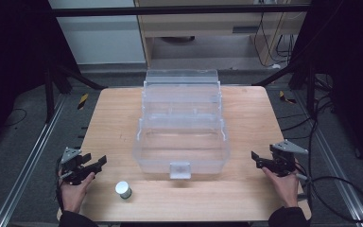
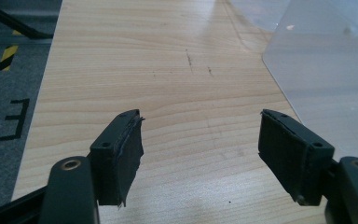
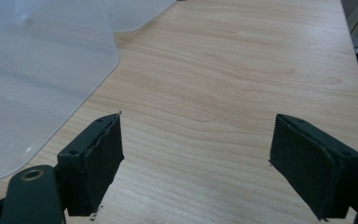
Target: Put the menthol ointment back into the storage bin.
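Note:
A clear plastic box [image 1: 181, 151] with stepped open tiers stands in the middle of the wooden table [image 1: 113, 113]. A small jar with a white lid [image 1: 123, 189] stands near the front edge, left of the box's latch. My left gripper [image 1: 94, 163] rests at the table's left front corner, jaws open with bare wood between them [image 2: 200, 135]; the box's wall [image 2: 326, 74] shows at the right. My right gripper [image 1: 256, 159] sits at the right front, open and empty [image 3: 196, 140], with the box's wall [image 3: 37, 88] to its left.
Black cables [image 1: 340, 189] trail off the right side of the table onto the grey floor. Metal rails [image 1: 28, 156] run along the left. A wooden cabinet [image 1: 217, 28] stands behind the table. Bare wood lies on both sides of the box.

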`<state>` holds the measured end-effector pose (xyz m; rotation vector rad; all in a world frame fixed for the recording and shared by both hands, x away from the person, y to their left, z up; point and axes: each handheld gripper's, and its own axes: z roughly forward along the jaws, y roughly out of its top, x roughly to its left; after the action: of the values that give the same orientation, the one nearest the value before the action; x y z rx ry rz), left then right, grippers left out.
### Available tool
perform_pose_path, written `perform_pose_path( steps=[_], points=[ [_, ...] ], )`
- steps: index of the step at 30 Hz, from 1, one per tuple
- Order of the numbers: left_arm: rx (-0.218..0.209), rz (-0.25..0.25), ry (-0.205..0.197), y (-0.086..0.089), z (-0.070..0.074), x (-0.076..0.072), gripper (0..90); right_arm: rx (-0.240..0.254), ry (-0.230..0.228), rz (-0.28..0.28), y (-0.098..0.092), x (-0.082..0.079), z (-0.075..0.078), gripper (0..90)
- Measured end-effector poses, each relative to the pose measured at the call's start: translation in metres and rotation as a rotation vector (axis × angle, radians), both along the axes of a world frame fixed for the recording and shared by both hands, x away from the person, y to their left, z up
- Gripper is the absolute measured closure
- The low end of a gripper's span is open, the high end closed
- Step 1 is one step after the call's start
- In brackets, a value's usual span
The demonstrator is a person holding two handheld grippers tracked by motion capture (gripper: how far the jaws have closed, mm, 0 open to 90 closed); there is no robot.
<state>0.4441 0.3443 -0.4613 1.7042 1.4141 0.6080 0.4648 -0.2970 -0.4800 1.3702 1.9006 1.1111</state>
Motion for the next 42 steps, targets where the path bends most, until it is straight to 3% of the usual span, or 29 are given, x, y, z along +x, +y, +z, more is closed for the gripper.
perform_pose_path(
  steps=[2, 6, 8, 12, 17, 23, 27, 29, 33, 34, 36, 42],
  points=[
    [-0.001, -0.006, -0.007, 0.001, 0.003, -0.002, 32.4, -0.004, -0.028, -0.009, 0.001, -0.006, -0.001, 17.7],
    [-0.01, -0.032, -0.016, 0.002, 0.009, -0.006, 34.7, -0.007, -0.043, -0.02, 0.006, -0.011, 0.003, 19.1],
    [-0.013, -0.042, -0.017, 0.003, 0.011, -0.006, 35.1, -0.007, -0.04, -0.015, 0.009, -0.012, 0.004, 19.1],
    [-0.016, -0.087, -0.016, 0.008, 0.018, -0.006, 36.3, -0.065, -0.047, -0.001, 0.018, -0.014, 0.006, 19.6],
    [-0.017, -0.107, -0.012, 0.012, 0.025, -0.005, 36.4, -0.067, -0.032, -0.002, 0.018, -0.015, 0.004, 19.7],
    [0.024, -0.177, -0.009, 0.012, 0.041, -0.009, 36.2, -0.083, -0.035, 0.004, 0.018, -0.014, 0.002, 19.5],
    [0.086, -0.232, -0.003, 0.012, 0.053, -0.01, 35.6, -0.101, -0.032, 0.006, 0.018, -0.014, 0.001, 19.2],
    [0.096, -0.245, -0.003, 0.011, 0.056, -0.01, 35.0, -0.106, -0.026, 0.007, 0.018, -0.014, 0.001, 19.1],
    [0.15, -0.323, 0.002, 0.011, 0.07, -0.01, 32.9, -0.117, -0.019, 0.006, 0.017, -0.013, -0.001, 18.9],
    [0.15, -0.323, 0.002, 0.011, 0.07, -0.01, 32.1, -0.119, -0.02, 0.005, 0.018, -0.013, -0.001, 18.9],
    [0.192, -0.369, 0.017, 0.009, 0.077, -0.009, 30.7, -0.119, -0.02, 0.006, 0.017, -0.013, -0.001, 18.7],
    [0.246, -0.44, 0.024, 0.005, 0.09, -0.009, 29.5, -0.133, -0.019, -0.001, 0.016, -0.013, 0.0, 18.3]
  ],
)
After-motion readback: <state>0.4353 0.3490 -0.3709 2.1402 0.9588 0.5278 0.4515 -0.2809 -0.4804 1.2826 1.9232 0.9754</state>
